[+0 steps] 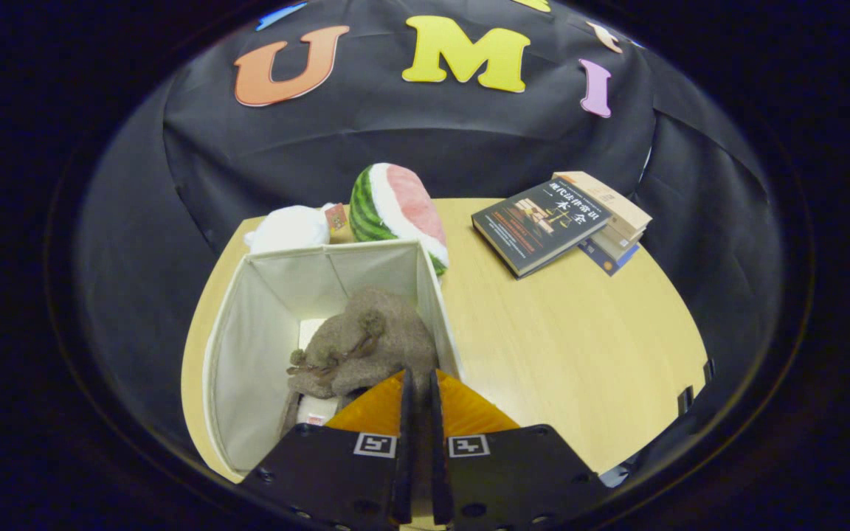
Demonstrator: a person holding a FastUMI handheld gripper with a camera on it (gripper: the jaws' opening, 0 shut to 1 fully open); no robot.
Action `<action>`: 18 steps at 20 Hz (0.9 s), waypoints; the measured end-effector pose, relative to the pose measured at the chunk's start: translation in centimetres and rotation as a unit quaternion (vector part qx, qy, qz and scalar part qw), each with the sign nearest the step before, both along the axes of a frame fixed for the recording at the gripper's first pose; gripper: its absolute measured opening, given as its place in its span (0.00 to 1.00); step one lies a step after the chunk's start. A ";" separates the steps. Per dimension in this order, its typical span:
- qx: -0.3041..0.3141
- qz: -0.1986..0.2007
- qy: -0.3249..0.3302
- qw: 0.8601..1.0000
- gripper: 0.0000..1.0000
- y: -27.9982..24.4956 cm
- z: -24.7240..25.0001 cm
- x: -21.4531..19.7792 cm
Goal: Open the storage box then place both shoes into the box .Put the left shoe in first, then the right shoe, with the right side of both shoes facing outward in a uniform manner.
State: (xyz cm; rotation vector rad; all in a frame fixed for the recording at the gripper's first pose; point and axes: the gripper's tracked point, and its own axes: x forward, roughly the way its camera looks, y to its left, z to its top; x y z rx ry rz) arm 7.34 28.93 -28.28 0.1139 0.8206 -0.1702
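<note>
While gripper (418, 383) hangs above: fingers nearly closed, holding nothing.
Shoes: one brown fuzzy slipper (362, 343) inside open white fabric box (248, 346), at 11 o'clock from fingertips.
Books (565, 221): about three, stacked, at 1 o'clock.

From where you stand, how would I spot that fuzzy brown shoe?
Find the white fabric storage box on the wooden table. Inside it, just ahead of the nearly closed fingers, lies the shoe: grey-brown, woolly, with pompom laces, unlike the smooth plush watermelon behind.
</note>
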 end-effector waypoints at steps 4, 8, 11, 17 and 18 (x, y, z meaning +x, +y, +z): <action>0.004 0.016 -0.033 0.999 0.12 -0.1 1.6 0.6; 0.020 0.018 -0.061 0.998 0.29 -1.6 4.0 0.2; 0.021 0.031 -0.095 0.995 0.40 -3.4 6.6 0.0; 0.022 0.046 -0.187 0.981 0.90 -9.6 14.0 -1.7; 0.019 0.044 -0.208 0.977 0.98 -10.9 15.5 -2.1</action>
